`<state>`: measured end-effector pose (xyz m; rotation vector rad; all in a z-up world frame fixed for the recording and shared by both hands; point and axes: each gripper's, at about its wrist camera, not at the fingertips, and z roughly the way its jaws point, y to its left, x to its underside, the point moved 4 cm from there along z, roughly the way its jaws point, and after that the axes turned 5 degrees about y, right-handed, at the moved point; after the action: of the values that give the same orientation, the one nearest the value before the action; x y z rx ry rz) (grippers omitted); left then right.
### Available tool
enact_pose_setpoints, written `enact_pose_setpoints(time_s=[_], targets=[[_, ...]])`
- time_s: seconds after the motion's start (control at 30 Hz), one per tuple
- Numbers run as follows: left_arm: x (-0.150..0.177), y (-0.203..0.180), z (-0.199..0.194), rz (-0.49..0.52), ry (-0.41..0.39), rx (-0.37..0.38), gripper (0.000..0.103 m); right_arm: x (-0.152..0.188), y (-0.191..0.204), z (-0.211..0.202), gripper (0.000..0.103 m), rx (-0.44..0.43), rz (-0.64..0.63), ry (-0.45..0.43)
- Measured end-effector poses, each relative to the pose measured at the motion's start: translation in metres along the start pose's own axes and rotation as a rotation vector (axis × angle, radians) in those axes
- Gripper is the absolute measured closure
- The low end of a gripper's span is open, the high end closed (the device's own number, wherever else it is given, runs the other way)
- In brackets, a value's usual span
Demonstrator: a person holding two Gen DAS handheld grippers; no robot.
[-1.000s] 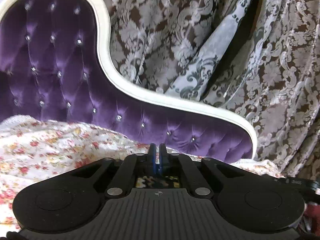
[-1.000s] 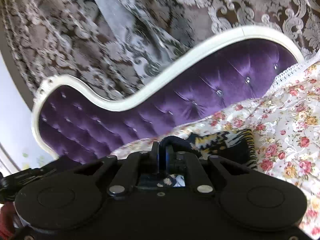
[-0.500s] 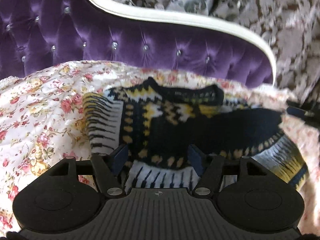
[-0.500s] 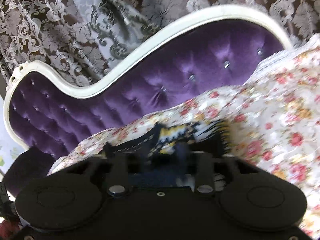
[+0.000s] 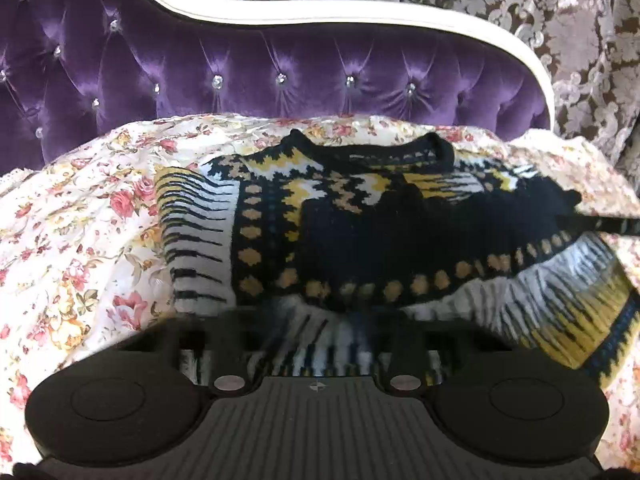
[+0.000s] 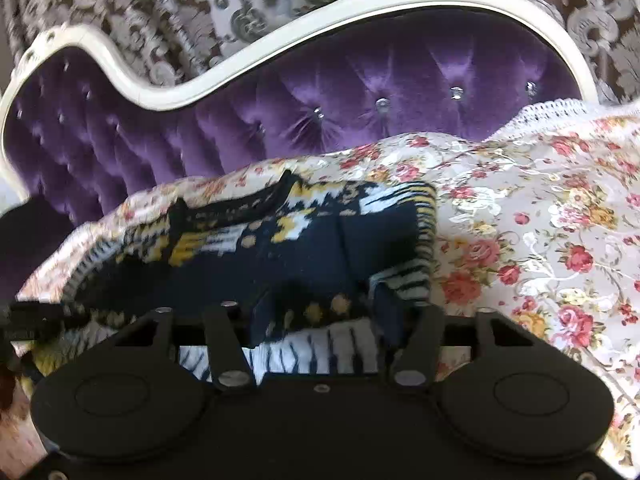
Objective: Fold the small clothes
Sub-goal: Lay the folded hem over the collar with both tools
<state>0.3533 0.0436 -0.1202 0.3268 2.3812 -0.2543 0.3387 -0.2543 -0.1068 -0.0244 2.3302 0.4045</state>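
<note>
A small knitted sweater [image 5: 360,240], navy with yellow and white patterns, lies folded on the floral bedspread [image 5: 80,240], neck toward the headboard. It also shows in the right wrist view [image 6: 320,240]. My left gripper [image 5: 316,332] is open just above the sweater's near hem, blurred by motion. My right gripper [image 6: 320,312] is open over the near edge of the sweater, its blue pads [image 6: 264,316] apart. Neither holds anything.
A purple tufted headboard [image 5: 280,72] with a white frame stands behind the bed. Patterned grey-brown curtains [image 5: 580,40] hang behind it. Floral bedspread [image 6: 540,240] extends to the right of the sweater. The other gripper's tip [image 5: 616,224] shows at the right edge.
Both grippers were shut one second ago, holding the sweater up. They have opened, let go of it and drawn back; the sweater now lies folded on the bedspread.
</note>
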Motion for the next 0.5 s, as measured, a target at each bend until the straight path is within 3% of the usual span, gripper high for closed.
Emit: enact_pose_setpoints(time_s=[0.07, 0.27, 0.37, 0.5], targets=[[0.002, -0.001, -0.003, -0.016, -0.011, 0.019, 0.095, 0.004, 0.008, -0.004, 0.088, 0.015, -0.044, -0.003], [0.006, -0.022, -0.038, 0.088, -0.158, -0.057, 0.095, 0.001, 0.032, -0.038, 0.092, 0.001, -0.148, -0.096], [-0.005, -0.029, -0.063, 0.130, -0.256, -0.092, 0.095, -0.013, 0.037, -0.055, 0.093, -0.008, -0.164, -0.162], [-0.034, -0.029, -0.075, 0.168, -0.322, -0.132, 0.095, -0.045, 0.039, -0.057, 0.093, 0.009, -0.170, -0.214]])
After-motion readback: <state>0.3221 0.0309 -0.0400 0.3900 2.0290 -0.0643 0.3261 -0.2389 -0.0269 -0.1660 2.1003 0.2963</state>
